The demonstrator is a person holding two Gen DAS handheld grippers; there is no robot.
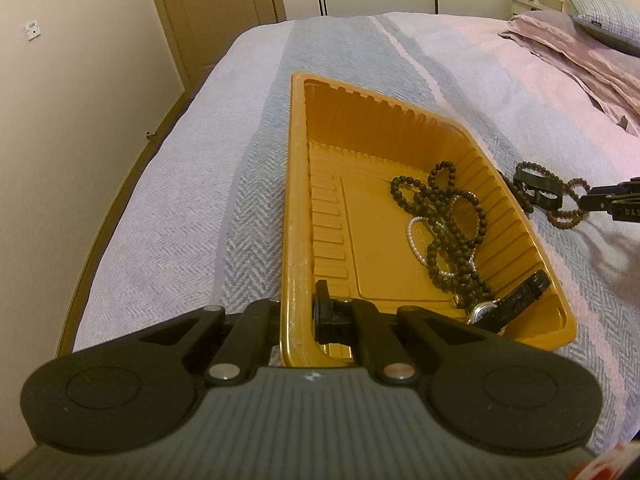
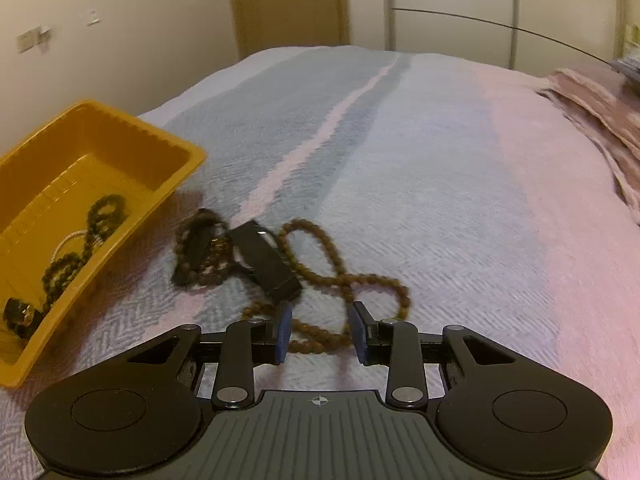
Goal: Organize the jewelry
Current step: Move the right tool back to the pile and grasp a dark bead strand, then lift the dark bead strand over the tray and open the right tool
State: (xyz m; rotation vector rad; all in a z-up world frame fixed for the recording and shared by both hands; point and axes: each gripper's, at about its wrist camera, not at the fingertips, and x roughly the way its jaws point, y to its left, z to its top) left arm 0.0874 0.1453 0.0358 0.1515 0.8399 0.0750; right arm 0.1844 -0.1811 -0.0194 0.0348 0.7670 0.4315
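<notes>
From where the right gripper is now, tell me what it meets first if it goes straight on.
Most likely the brown bead necklace: a loop of it lies between the open fingers of the right gripper. The black watch sits just beyond, slightly left; depth is hard to judge.

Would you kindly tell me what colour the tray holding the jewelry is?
The tray is a golden yellow-orange, with ribbed walls; the left wrist view shows it best.
</notes>
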